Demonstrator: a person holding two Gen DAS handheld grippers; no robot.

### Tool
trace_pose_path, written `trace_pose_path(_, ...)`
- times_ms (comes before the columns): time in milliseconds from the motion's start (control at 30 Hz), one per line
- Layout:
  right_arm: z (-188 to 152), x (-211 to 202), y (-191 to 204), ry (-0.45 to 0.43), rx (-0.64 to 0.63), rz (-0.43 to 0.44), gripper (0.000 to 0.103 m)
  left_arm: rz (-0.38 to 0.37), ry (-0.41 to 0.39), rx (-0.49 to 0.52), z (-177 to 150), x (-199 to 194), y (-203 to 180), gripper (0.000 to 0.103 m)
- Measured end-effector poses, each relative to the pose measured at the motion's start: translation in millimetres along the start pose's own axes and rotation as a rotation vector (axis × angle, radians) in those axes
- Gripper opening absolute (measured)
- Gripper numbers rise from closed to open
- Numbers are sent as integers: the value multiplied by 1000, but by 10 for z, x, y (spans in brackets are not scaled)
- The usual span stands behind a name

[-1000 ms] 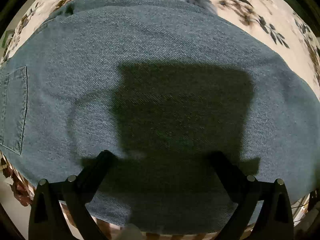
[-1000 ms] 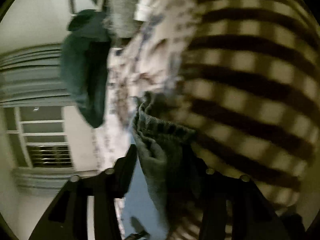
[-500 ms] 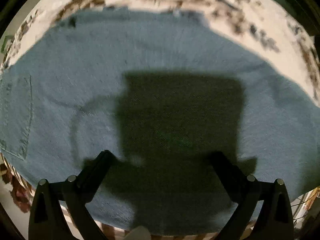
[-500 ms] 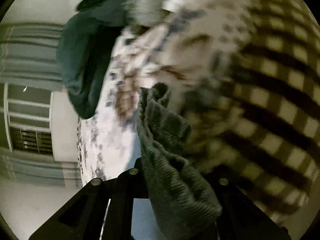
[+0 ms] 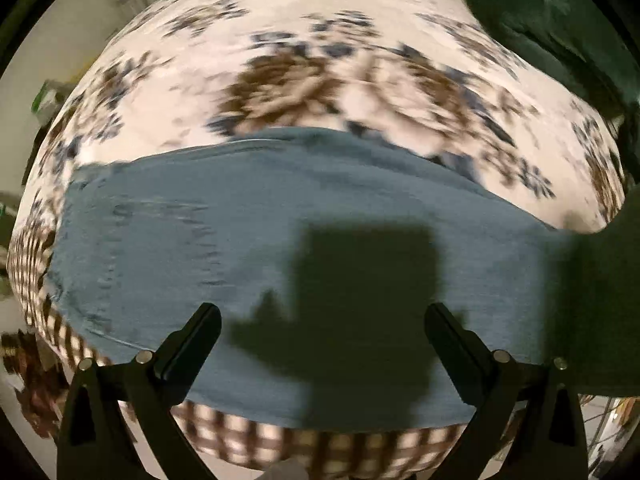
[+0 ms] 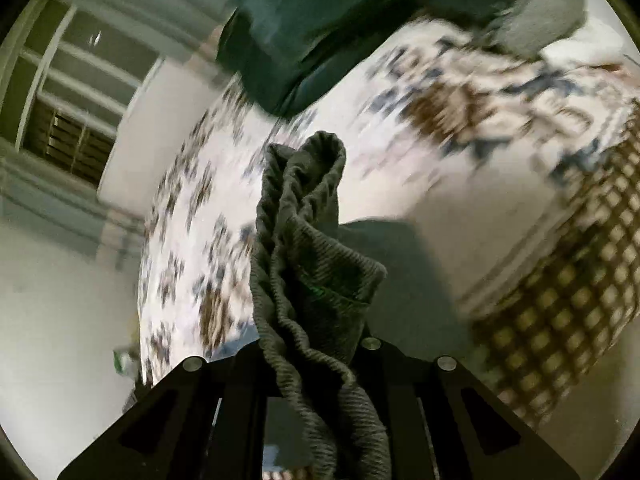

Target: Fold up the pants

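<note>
Right claw [image 6: 310, 344] pinching one grey ribbed garment [image 6: 308, 248], left claw [image 5: 322, 330] spread over one denim pants [image 5: 280, 220]

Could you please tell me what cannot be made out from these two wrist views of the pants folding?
- Left wrist: the jeans are motion-blurred, so seams and pocket are unclear; the gripper's shadow darkens their middle.
- Left wrist: a dark cloth at the right edge is cut off, identity unclear.
- Right wrist: the ribbed cloth covers the right gripper fingertips; its lower part runs out of frame.
</note>
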State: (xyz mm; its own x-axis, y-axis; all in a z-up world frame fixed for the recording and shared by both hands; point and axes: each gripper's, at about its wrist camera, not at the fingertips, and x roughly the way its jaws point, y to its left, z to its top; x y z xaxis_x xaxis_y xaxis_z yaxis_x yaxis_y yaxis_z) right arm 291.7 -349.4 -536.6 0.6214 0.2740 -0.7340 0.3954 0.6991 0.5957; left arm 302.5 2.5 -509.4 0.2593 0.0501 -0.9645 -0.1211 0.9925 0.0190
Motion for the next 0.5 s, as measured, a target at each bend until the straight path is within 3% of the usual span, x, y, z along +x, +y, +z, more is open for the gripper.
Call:
trace_pose_path(133,-428,470,501,75,-67,-10,11,31,-6,-88,-37,-37,609,103)
trace_pose_path(333,-1335,1454,968,248,-198,-87,11,73,56,-155,-321,45,1269,103)
trace_pose_path(433,-1726,1881,1092,357,-237,-195,27,94,81,-180,-461,97,1533,103)
trace_pose_path(467,-1873,1986,1172,377,-262,-239,39,109,86,-191,-520,102,1644,103)
trace_pose_path(500,-1955,1999,1253,380,-284,-240,58,113,89,-201,-551,99,1713,103)
